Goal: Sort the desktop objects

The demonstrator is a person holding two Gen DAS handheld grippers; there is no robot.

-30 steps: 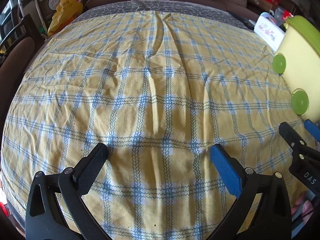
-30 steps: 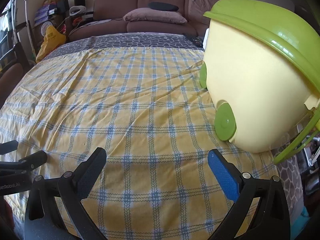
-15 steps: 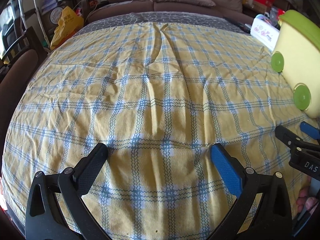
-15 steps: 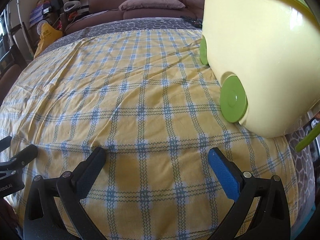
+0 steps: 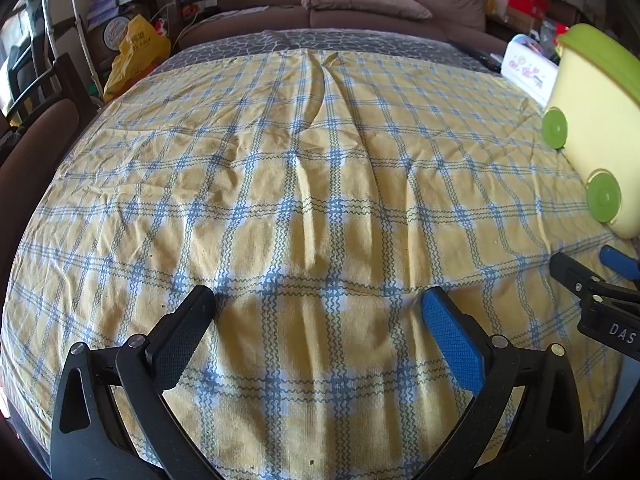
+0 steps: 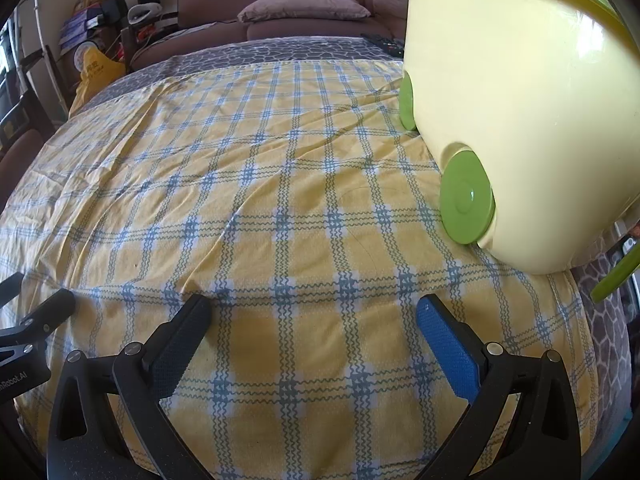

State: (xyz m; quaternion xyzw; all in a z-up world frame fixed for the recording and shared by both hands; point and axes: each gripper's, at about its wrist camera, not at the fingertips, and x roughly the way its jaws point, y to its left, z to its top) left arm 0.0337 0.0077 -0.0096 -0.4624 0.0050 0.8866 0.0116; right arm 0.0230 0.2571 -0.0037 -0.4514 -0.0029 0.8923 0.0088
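L gripper (image 5: 316, 312) – jaws spread wide, nothing between them, only yellow-blue checked tablecloth (image 5: 304, 168) below. One finger black, the other with a blue pad. R gripper (image 6: 312, 316) same config: wide apart, empty, over the cloth.

Landmark = pale yellow bin (image 6: 520, 120) w/ green lid rim and green wheels, standing on the cloth. In R wrist view the bin is close, just beyond the blue-padded finger; near wheel (image 6: 466, 196) rests on the cloth, 2nd wheel further back along the same side. Green handle bit (image 6: 616, 276) shows below the bin's near end.

In L wrist view the bin (image 5: 596, 128) sits at far edge of frame, well apart from L gripper; R gripper (image 5: 592, 276) lies between L gripper and bin, near the bin's base.

Cloth wrinkled, a long crease running away from the L gripper. White box w/ print (image 5: 528, 70) behind the bin. Brown sofa w/ cushion (image 5: 360, 2) beyond the cloth. Yellow bag (image 5: 136, 52) far from the bin, off the cloth's opposite side.
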